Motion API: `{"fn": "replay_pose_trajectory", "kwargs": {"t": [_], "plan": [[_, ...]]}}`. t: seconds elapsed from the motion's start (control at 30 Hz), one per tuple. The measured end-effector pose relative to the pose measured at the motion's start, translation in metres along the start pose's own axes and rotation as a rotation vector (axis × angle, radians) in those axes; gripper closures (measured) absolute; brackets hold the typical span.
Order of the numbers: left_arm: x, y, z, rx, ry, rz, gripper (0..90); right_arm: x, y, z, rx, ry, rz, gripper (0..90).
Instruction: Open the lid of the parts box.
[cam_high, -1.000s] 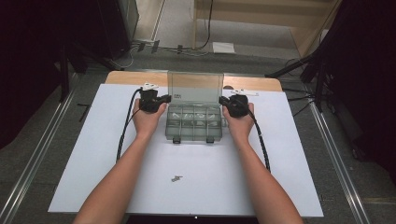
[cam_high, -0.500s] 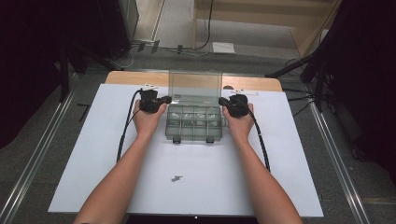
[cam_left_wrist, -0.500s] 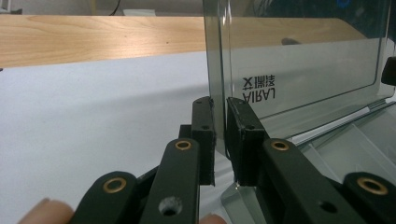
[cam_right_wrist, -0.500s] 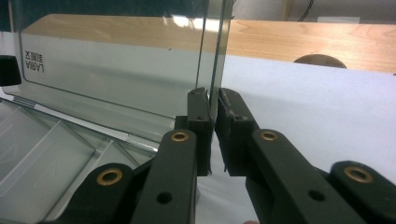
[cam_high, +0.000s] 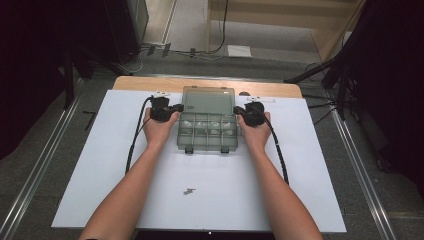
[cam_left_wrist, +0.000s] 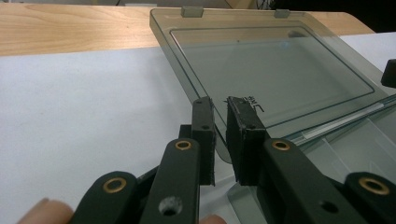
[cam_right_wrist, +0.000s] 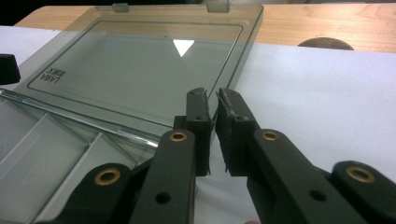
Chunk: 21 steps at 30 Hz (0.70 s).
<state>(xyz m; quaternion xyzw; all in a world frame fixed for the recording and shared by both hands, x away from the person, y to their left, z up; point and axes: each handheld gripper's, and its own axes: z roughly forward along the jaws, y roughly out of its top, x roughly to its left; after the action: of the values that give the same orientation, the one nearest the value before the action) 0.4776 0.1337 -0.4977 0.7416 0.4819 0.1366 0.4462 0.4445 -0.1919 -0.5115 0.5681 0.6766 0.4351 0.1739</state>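
Observation:
A clear plastic compartment box (cam_high: 207, 132) sits on the white mat, its lid (cam_high: 208, 100) open and leaning back toward the far edge. My left gripper (cam_high: 178, 109) is at the lid's left edge and my right gripper (cam_high: 239, 111) at its right edge. In the left gripper view the jaws (cam_left_wrist: 219, 105) stand nearly together with the lid's corner rim (cam_left_wrist: 243, 60) running in between them. The right gripper (cam_right_wrist: 211, 95) likewise pinches the other side edge of the lid (cam_right_wrist: 140, 60). Small pale items lie in the box's compartments.
The white mat (cam_high: 300, 190) covers a wooden table (cam_high: 150, 82), which has a round hole (cam_right_wrist: 325, 43) at the back right. A small dark metal part (cam_high: 188, 191) lies on the mat near the front. Cables trail from both grippers along the forearms.
The lid has tipped farther back and lower, from standing nearly upright to leaning toward the far edge. Both hands have stayed at its sides.

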Motion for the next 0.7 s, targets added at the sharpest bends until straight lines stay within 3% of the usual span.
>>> {"fn": "replay_pose_trajectory", "kwargs": {"t": [0.13,0.23,0.43,0.7], "plan": [[-0.001,0.001,-0.002,0.000,0.004,-0.003,81.1,-0.001,0.000,-0.002,-0.005,0.009,-0.010,71.0],[-0.001,0.003,-0.005,0.001,0.007,-0.008,73.1,-0.002,0.002,-0.006,-0.018,0.023,-0.018,59.7],[-0.003,0.008,-0.017,0.013,-0.057,-0.006,66.1,0.001,0.006,-0.019,-0.026,0.038,-0.076,47.3],[-0.014,0.014,-0.033,0.034,-0.120,0.041,45.8,-0.004,0.000,-0.037,-0.031,0.040,-0.095,14.0]]}}
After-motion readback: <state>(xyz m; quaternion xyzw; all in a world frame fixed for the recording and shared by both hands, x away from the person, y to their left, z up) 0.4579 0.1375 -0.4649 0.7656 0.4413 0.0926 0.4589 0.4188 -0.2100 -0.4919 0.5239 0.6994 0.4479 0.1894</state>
